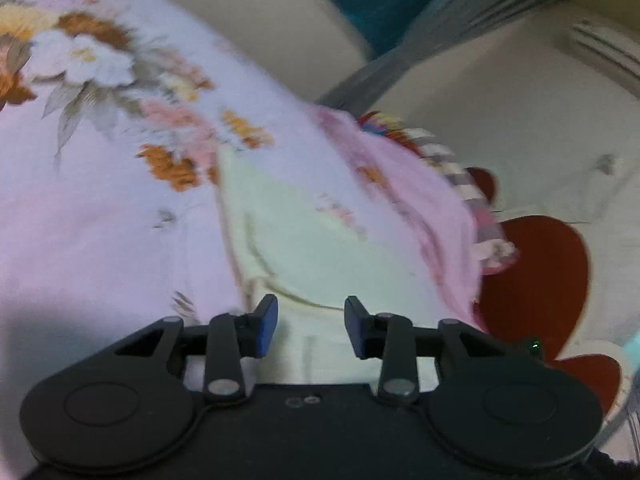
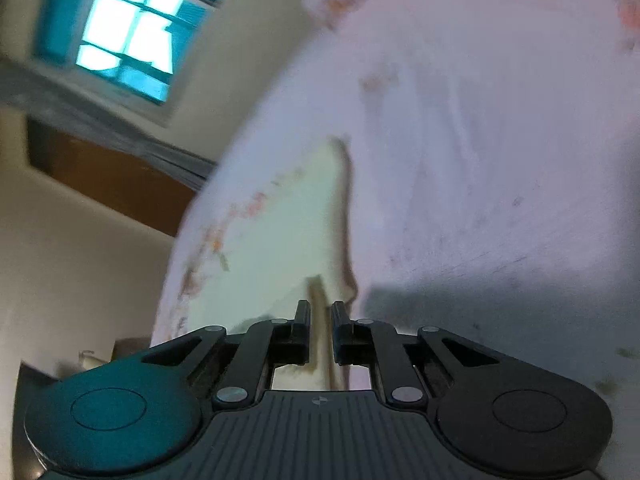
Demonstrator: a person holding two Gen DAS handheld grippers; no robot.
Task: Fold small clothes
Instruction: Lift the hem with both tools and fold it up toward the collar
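A small pale cream garment (image 1: 304, 240) lies on the pink floral bedsheet (image 1: 100, 208). My left gripper (image 1: 311, 326) is open just above the garment's near edge, nothing between its blue pads. In the right wrist view the same cream garment (image 2: 280, 232) stretches away from my right gripper (image 2: 321, 328). Its jaws are nearly closed on a raised fold of the garment's edge. Both views are blurred.
The bed's edge runs at the right of the left wrist view, with a colourful striped cloth (image 1: 452, 168) hanging there and a red heart-patterned mat (image 1: 540, 280) on the floor below. A window (image 2: 132, 36) and cream walls show at the left of the right wrist view.
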